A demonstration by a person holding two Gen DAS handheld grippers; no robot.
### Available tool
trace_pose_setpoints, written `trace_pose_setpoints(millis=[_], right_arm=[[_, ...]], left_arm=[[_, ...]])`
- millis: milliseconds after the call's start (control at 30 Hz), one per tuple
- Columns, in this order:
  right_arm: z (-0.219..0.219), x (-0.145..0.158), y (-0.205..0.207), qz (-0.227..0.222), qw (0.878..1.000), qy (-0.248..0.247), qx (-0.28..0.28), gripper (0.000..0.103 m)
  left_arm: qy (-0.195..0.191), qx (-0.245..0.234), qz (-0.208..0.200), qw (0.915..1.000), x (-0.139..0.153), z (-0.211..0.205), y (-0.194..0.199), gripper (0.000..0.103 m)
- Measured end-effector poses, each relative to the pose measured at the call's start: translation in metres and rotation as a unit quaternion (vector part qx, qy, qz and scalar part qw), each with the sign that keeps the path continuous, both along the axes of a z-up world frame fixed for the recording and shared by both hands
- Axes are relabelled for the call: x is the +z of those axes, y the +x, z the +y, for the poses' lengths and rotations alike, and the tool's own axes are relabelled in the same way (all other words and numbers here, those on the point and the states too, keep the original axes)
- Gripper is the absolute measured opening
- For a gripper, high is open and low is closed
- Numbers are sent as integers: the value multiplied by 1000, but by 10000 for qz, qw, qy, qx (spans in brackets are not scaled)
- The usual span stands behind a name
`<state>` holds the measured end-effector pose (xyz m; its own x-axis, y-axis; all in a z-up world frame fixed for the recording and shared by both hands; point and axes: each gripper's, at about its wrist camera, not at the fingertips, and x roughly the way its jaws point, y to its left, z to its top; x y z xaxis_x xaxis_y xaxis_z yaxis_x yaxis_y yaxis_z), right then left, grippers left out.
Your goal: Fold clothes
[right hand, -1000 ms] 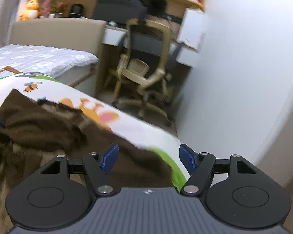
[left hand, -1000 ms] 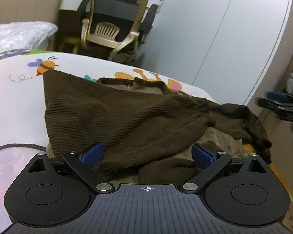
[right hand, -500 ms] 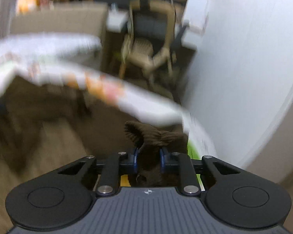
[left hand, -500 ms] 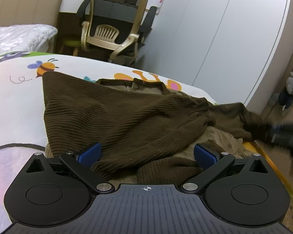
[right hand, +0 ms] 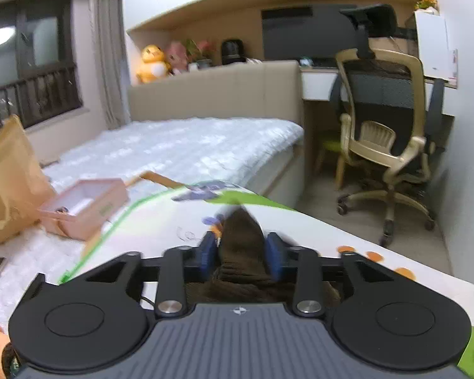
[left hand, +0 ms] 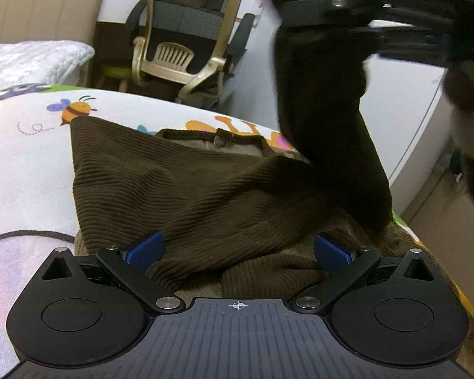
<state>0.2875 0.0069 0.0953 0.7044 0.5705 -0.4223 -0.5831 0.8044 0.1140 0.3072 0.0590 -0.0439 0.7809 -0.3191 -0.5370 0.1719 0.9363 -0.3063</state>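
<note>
A dark brown ribbed sweater (left hand: 189, 195) lies spread on the cartoon-print blanket (left hand: 22, 158), its neckline at the far side. My left gripper (left hand: 237, 249) hovers open just over the sweater's near hem, nothing pinched between the blue pads. One sleeve (left hand: 325, 110) is lifted high above the body of the sweater, held by my right gripper (left hand: 357, 15), which crosses the top right of the left wrist view. In the right wrist view my right gripper (right hand: 240, 254) is shut on the sleeve cuff (right hand: 241, 237), whose tip pokes out past the pads.
An office chair (left hand: 186, 47) stands beyond the bed's far edge by a desk (right hand: 319, 85). A white quilted mattress (right hand: 180, 148) lies to the left, with a pink box (right hand: 85, 205) and a paper bag (right hand: 9, 177) on it. White wardrobe doors (left hand: 410, 104) close off the right.
My right gripper closed on the sleeve cuff at the sweater's right side and lifted it up and to the left over the body. The left gripper stayed open over the hem.
</note>
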Motion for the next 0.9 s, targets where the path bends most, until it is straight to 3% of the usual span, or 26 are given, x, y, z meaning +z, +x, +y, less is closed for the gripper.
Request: trace_pose_setpoints(millis=[67, 233, 333, 400, 600, 633, 767, 900], right_arm=[[-18, 3, -6, -218, 9996, 119, -123, 66], [-77, 0, -27, -407, 9952, 316, -834, 73], [-109, -20, -41, -274, 9909, 343, -1270, 75], [-126, -38, -50, -107, 9884, 339, -1476, 75], [-155, -93, -61, 633, 9761, 601, -1988, 76], [-157, -100, -61, 726, 9743, 616, -2043, 76], [-156, -100, -62, 599, 9764, 497, -2017, 76], [-142, -77, -59, 214, 9828, 305, -1810, 76]], left_arm=[[-80, -16, 0, 10000, 3, 3, -3, 103], [-1026, -140, 79, 9946, 19, 21, -4, 103], [-1200, 161, 231, 9924, 21, 27, 10, 103], [-980, 516, 404, 9930, 18, 28, 21, 103], [-198, 496, 291, 9981, 22, 2, 31, 102], [-67, 493, 272, 9984, 23, -3, 33, 98], [573, 366, 87, 9976, 29, -21, 38, 47], [1219, 117, -475, 9913, 47, -24, 33, 28]])
